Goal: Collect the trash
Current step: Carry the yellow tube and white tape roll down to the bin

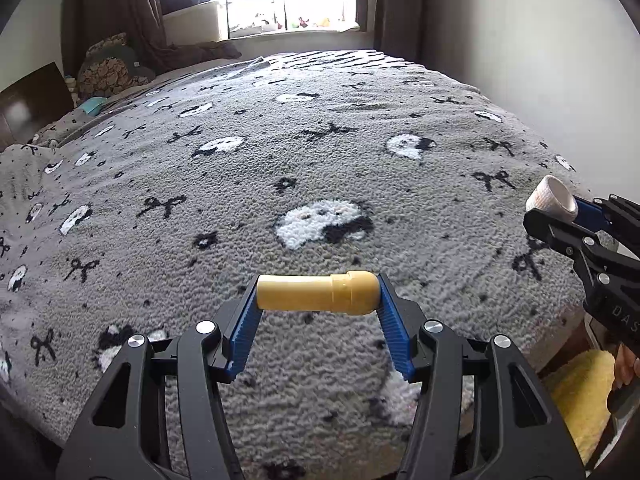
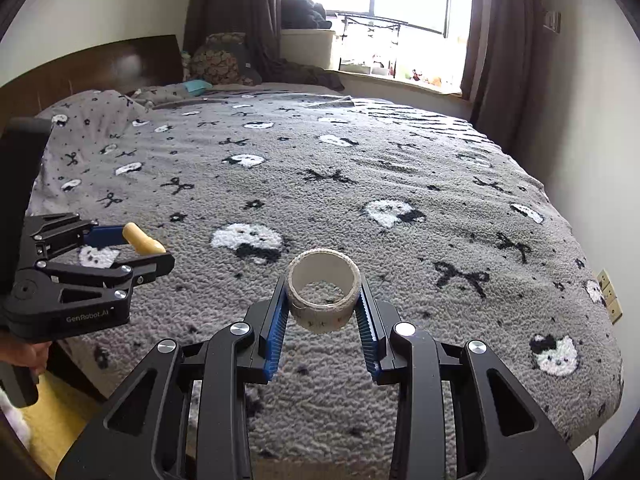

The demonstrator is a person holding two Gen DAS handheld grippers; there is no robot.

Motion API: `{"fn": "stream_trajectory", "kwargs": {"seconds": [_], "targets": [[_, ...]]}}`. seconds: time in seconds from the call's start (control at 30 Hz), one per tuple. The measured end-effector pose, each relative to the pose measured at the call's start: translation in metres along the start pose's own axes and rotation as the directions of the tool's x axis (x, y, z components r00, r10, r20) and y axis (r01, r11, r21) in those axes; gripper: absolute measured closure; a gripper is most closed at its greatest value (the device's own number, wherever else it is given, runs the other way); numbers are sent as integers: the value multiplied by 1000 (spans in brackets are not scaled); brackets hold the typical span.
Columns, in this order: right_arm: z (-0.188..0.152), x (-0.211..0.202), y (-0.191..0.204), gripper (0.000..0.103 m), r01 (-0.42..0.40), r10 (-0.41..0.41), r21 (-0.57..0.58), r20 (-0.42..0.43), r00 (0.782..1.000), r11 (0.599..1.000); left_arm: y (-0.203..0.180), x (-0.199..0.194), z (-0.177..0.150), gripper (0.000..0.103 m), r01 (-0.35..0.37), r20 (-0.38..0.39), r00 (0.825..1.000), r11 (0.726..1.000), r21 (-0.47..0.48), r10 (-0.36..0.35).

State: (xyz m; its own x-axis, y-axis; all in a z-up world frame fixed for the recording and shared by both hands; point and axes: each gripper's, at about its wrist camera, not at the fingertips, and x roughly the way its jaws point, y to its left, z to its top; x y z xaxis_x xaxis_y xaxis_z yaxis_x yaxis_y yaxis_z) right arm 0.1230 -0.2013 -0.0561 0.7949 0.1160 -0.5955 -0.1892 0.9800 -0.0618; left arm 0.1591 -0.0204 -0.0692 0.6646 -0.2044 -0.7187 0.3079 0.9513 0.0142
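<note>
A: State of the left gripper [image 1: 318,294]?
B: Jaws pinch a yellow tube [image 1: 316,293] crosswise by its two ends, held above the grey blanket [image 1: 320,160] on the bed.
A: State of the right gripper [image 2: 323,300]?
B: Jaws pinch a tape roll [image 2: 323,290] by its outer sides, hole facing up, also above the blanket.

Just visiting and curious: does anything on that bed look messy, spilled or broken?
Nothing stands out. The grey blanket lies flat; the left gripper holds a yellow tube, the right gripper a tape roll.
</note>
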Motion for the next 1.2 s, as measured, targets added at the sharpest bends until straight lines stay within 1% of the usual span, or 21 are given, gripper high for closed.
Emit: {"fn": "stream_trajectory", "kwargs": {"seconds": [0.07, 0.17, 0.27, 0.43, 0.57, 0.7, 0.9, 1.07, 1.2], "targets": [[-8, -14, 3, 70, -8, 8, 12, 12, 1000, 1000, -3, -13, -13, 50, 10, 8, 1000, 1000, -10, -10], [-24, -28, 8, 70, -30, 30, 35, 19, 999, 999, -6, -25, -35, 50, 54, 2, 999, 997, -49, -54], [-46, -37, 16, 70, -56, 56, 49, 9, 998, 997, -11, -35, -61, 50, 65, -3, 998, 996, -60, -65], [-85, -44, 28, 70, -93, 95, 79, -30, 995, 993, -21, -50, -103, 50, 44, -11, 999, 997, -57, -45], [-113, -43, 35, 70, -85, 91, 71, -83, 992, 994, -27, -54, -134, 50, 3, -30, 1000, 999, -50, -4], [-136, -45, 36, 70, -76, 84, 68, -120, 989, 995, -32, -55, -159, 50, 4, -61, 998, 999, -53, -7], [-161, -47, 35, 70, -71, 81, 67, -161, 984, 995, -43, -48, -194, 50, 30, -129, 991, 998, -50, -36], [-180, -36, 37, 70, -84, 98, 72, -220, 971, 994, -49, -33, -219, 50, 28, -196, 980, 999, -24, -33], [-193, -24, 44, 70, -99, 116, 74, -266, 957, 992, -51, -19, -236, 50, 49, -253, 966, 998, -33, -56]]}}
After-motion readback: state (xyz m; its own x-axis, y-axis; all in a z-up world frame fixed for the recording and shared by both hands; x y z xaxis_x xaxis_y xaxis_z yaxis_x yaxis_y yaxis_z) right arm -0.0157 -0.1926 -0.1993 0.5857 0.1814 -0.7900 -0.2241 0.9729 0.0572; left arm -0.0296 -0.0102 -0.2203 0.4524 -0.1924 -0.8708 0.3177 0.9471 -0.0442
